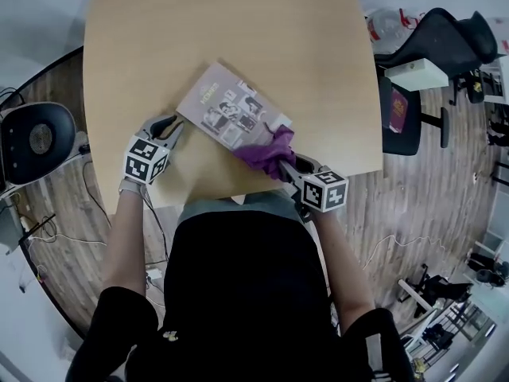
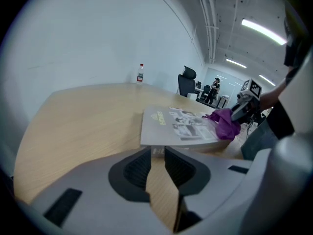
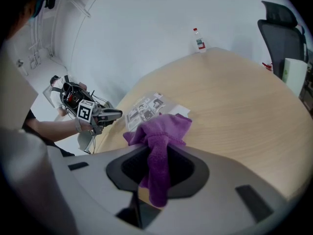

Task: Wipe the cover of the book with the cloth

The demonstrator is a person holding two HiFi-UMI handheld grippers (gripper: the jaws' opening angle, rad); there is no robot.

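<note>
Cloth [image 1: 266,151] in right claw [image 1: 288,165], on book [image 1: 223,106]

The book [image 1: 227,106] lies closed and flat, turned diagonally, close to the table's [image 1: 238,22] near edge. Its pale cover shows black-and-white photos. The purple cloth [image 1: 269,153] sits bunched on the book's near right corner, pinched in the right gripper [image 1: 288,164].

A light wooden desk [image 1: 238,22] with rounded edges carries a book [image 1: 227,106], lying flat and cover up, turned askew near the desk's near edge. Well apart from it, a small bottle [image 2: 141,73] stands upright at the far edge.
</note>
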